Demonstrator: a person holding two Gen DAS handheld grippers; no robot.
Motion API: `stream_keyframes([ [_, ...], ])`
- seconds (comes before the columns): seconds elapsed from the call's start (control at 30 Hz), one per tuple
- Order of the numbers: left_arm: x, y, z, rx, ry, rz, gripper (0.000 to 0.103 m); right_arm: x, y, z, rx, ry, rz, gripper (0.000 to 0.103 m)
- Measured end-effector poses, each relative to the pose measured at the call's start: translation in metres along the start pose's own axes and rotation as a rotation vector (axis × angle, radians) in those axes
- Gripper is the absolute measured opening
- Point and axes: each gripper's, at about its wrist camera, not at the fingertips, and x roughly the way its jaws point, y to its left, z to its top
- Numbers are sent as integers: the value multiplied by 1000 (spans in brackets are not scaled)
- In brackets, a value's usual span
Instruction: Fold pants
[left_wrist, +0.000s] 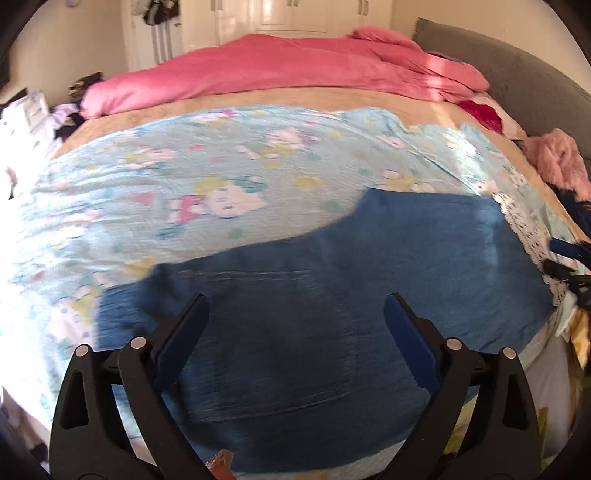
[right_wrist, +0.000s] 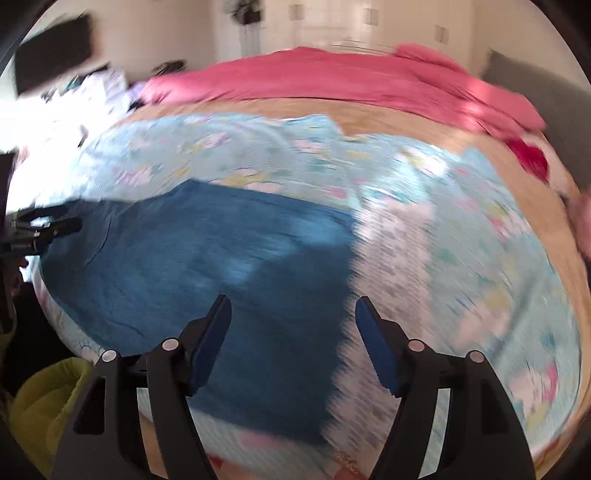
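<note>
Blue denim pants (left_wrist: 332, 295) lie flat on the light-blue cartoon-print sheet (left_wrist: 184, 184) near the front edge of the bed, back pocket up. My left gripper (left_wrist: 295, 306) is open and empty, just above the pocket end. My right gripper (right_wrist: 293, 310) is open and empty above the other end of the pants (right_wrist: 207, 266), near their right edge. The right gripper also shows at the right rim of the left wrist view (left_wrist: 565, 258); the left gripper shows at the left rim of the right wrist view (right_wrist: 40, 225). The right wrist view is motion-blurred.
A pink duvet (left_wrist: 277, 70) is bunched along the far side of the bed. A grey headboard (left_wrist: 517, 74) stands at the right, with pink fluffy clothing (left_wrist: 561, 158) below it. Clutter lies on the floor at the left (left_wrist: 29, 118). A yellow-green cushion (right_wrist: 48, 398) sits below the bed edge.
</note>
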Motion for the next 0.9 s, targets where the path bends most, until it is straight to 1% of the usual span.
stream_keyframes([
  [0.07,9,-10,5,22,13,-8,92,16,13,12,-43,9,-11,74],
  [0.1,16,-16,8,37,22,-20,92,21,17,16,-52,13,-8,81],
  [0.13,21,-19,10,42,32,-28,92,27,19,20,-55,17,-1,82],
  [0.2,40,-23,13,48,67,-28,92,41,17,27,-53,39,-17,82],
  [0.27,56,-19,10,44,117,11,92,54,10,31,-42,72,-66,82],
  [0.33,69,-8,1,32,145,46,92,67,-2,28,-30,131,-157,82],
  [0.37,70,-3,-3,29,134,26,93,73,-13,23,-19,160,-220,83],
  [0.4,68,1,-6,25,117,3,93,75,-24,19,5,163,-232,86],
  [0.43,66,3,-9,25,103,-7,93,74,-36,16,49,163,-216,87],
  [0.47,64,3,-10,28,94,-6,93,74,-49,12,113,162,-179,87],
  [0.53,64,1,-11,33,86,4,93,71,-59,9,156,150,-141,87],
  [0.6,60,0,-11,35,76,21,93,63,-55,11,141,135,-135,87],
  [0.67,51,-4,-9,34,66,34,93,47,-48,12,138,95,-100,88],
  [0.7,44,-6,-8,33,55,26,93,39,-45,13,135,75,-87,88],
  [0.77,28,-12,-7,47,22,-13,94,21,-37,13,120,35,-71,88],
  [0.8,18,-16,-8,60,2,-16,93,13,-33,14,115,22,-60,88],
  [0.9,2,-25,-9,80,-13,-16,94,-4,-22,10,96,-8,-35,89],
])
